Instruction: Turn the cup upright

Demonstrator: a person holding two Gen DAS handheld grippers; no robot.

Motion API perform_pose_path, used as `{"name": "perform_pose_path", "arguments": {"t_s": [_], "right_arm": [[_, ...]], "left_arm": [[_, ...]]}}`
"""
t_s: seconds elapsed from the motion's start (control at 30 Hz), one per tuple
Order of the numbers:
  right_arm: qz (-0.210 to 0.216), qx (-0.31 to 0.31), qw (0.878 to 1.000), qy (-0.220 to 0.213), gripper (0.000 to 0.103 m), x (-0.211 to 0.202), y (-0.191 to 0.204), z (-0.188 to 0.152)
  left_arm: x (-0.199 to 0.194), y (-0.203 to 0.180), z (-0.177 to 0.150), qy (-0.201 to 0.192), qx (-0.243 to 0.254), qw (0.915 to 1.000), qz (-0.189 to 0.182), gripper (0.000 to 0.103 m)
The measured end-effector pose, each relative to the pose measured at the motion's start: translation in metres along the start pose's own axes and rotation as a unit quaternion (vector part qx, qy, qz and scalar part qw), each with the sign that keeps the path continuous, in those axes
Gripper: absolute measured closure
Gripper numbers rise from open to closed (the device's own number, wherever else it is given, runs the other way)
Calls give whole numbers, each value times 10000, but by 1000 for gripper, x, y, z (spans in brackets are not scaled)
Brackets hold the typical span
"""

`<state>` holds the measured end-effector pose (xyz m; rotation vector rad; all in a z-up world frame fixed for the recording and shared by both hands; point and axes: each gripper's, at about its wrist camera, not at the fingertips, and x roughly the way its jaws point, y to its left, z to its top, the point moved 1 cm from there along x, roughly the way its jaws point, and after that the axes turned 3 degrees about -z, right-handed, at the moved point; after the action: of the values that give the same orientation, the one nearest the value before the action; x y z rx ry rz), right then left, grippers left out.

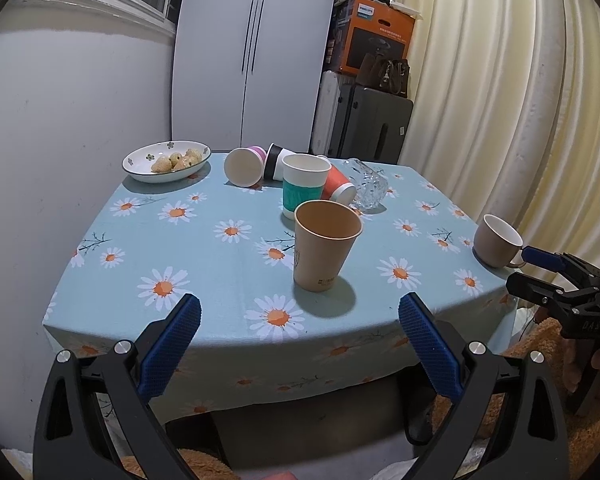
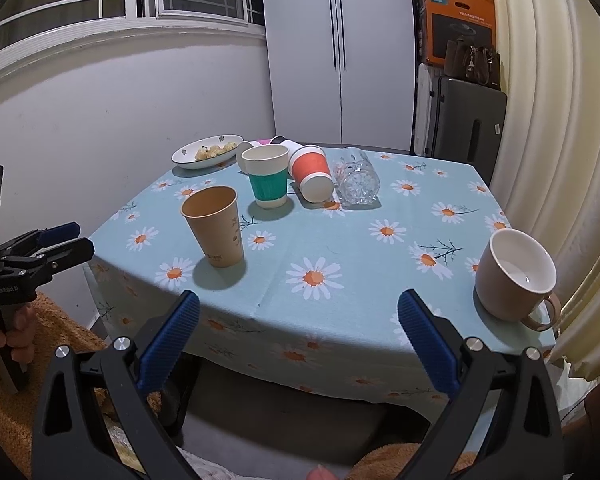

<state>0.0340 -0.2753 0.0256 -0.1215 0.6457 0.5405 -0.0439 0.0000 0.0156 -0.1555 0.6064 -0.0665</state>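
Observation:
Several cups sit on the daisy tablecloth (image 1: pixel 204 256). Upright: a tan paper cup (image 1: pixel 325 250) (image 2: pixel 216 230), a teal-sleeved cup (image 1: pixel 305 190) (image 2: pixel 266 178) and a beige mug (image 1: pixel 496 246) (image 2: pixel 514 274) at the right edge. On their sides at the back: a pink cup (image 1: pixel 245 166), a black-banded cup (image 1: pixel 274 162), an orange cup (image 1: pixel 338 186) (image 2: pixel 311 176) and a clear glass (image 1: pixel 368 184) (image 2: pixel 356 180). My left gripper (image 1: pixel 300 316) is open and empty before the table's front edge. My right gripper (image 2: pixel 299 314) is open and empty, also short of the front edge.
A white bowl of food (image 1: pixel 166 162) (image 2: pixel 208 152) stands at the back left. A white cabinet (image 1: pixel 252 52), stacked suitcases and boxes (image 1: pixel 364 120) stand behind the table. A curtain (image 1: pixel 500 80) hangs on the right, a wall on the left.

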Motion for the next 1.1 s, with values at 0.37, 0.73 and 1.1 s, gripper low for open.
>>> {"name": "perform_pose_path", "arguments": {"t_s": [0.37, 0.73, 1.1], "right_arm": [[21, -71, 10000, 33, 5, 2, 2, -1], [22, -97, 9999, 43, 5, 3, 3, -1], [2, -110, 9999, 50, 5, 3, 4, -1]], "left_arm": [[0, -1, 0, 21, 1, 10000, 6, 6], [1, 0, 2, 14, 23, 10000, -23, 6], [1, 0, 2, 11, 17, 10000, -38, 6]]}}
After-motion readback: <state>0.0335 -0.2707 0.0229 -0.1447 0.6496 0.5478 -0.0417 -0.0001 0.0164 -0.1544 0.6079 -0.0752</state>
